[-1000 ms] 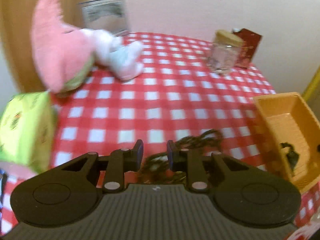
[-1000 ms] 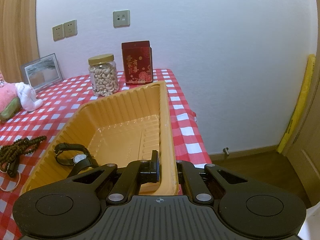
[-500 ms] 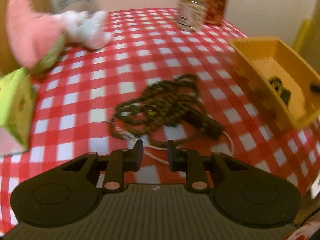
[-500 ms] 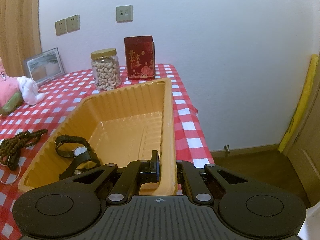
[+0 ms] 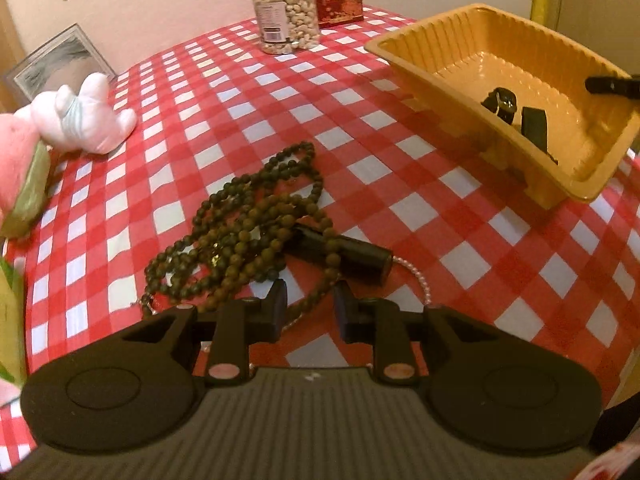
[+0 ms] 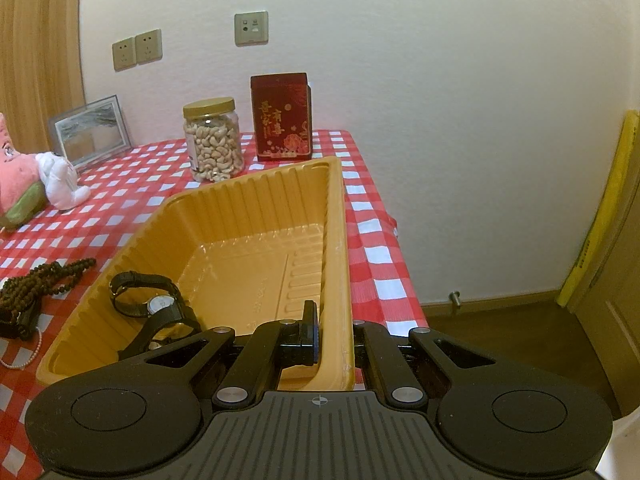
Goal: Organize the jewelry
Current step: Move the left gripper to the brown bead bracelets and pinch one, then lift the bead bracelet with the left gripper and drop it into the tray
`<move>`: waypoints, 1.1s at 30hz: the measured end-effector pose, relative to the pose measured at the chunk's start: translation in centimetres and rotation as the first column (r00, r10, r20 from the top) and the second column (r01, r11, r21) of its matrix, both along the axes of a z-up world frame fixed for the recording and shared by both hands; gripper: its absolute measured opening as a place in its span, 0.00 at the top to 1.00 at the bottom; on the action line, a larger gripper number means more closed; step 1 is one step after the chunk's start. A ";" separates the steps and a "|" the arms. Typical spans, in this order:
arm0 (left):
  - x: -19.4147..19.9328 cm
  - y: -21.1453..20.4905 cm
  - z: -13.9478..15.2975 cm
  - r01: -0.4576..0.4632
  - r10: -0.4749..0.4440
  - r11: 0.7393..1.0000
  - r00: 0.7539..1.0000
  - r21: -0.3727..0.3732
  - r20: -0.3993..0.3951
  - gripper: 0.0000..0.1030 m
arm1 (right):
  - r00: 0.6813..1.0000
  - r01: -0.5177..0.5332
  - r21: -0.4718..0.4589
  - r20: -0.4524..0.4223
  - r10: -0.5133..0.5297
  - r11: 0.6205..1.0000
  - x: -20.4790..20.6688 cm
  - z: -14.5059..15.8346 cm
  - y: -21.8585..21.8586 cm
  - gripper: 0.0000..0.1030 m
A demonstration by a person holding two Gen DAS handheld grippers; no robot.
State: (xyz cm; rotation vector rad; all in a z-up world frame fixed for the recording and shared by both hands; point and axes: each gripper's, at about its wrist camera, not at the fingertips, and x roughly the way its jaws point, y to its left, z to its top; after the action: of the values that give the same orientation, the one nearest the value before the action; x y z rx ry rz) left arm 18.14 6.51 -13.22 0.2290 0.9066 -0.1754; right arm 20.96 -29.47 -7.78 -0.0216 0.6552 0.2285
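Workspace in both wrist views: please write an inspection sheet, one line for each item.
Surface: red-and-white checked tablecloth, flat.
Job's things: orange ribbed plastic tray holding black-strapped wristwatches; tangled brown bead necklaces, a black cylindrical piece and a pearl strand lie on the cloth.
Clutter: cashew jar, red tin, picture frame, pink plush toy.
Grippers: left gripper open over the beads; right gripper shut on the tray's wall.
Cables: nothing seen.
Surroundings: white wall with sockets.
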 end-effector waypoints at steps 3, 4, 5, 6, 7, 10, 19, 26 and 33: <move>0.3 -0.1 -0.1 0.007 -0.007 1.000 1.000 0.009 0.006 0.79 | 1.000 0.000 0.000 0.000 0.000 1.000 -0.1 0.0 0.0 0.97; 0.3 -0.1 0.0 0.009 -0.009 1.000 1.000 0.002 0.006 0.81 | 1.000 0.000 0.000 0.001 0.000 1.000 -0.1 0.0 0.0 0.97; 0.3 0.1 0.2 0.009 -0.009 1.000 1.000 -0.006 0.008 0.89 | 1.000 0.000 -0.001 0.001 0.000 1.000 0.0 0.0 0.0 0.97; 0.3 0.2 0.4 0.009 -0.009 1.000 1.000 -0.016 0.010 0.93 | 1.000 0.000 0.000 0.001 0.000 1.000 -0.1 0.0 0.0 0.97; 0.3 0.4 0.6 0.009 -0.009 1.000 1.000 -0.023 0.010 0.93 | 1.000 0.000 0.000 0.000 0.000 1.000 0.0 0.0 0.0 0.97; 0.1 1.0 1.7 0.005 -0.004 0.999 1.000 -0.034 0.029 0.93 | 1.000 0.000 0.001 0.001 0.000 1.000 -0.1 0.0 0.0 0.97; -0.5 4.5 8.4 -0.060 0.076 0.993 0.985 -0.101 0.155 0.94 | 1.000 -0.018 -0.011 0.016 0.018 1.000 0.0 0.1 0.0 0.97; -0.6 5.2 13.5 -0.058 0.095 0.987 0.963 -0.148 0.253 0.94 | 0.999 -0.036 -0.021 0.038 0.036 0.999 0.4 0.5 0.3 0.97; -0.3 5.0 17.2 -0.028 0.086 0.983 0.944 -0.183 0.318 0.94 | 0.998 -0.047 -0.022 0.050 0.048 0.999 0.8 0.8 0.6 0.97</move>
State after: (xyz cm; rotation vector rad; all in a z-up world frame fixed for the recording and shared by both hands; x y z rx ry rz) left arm 17.79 11.48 4.00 0.0627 0.5646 -0.1575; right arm 21.77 -28.88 -6.94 -0.0627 0.6077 0.2658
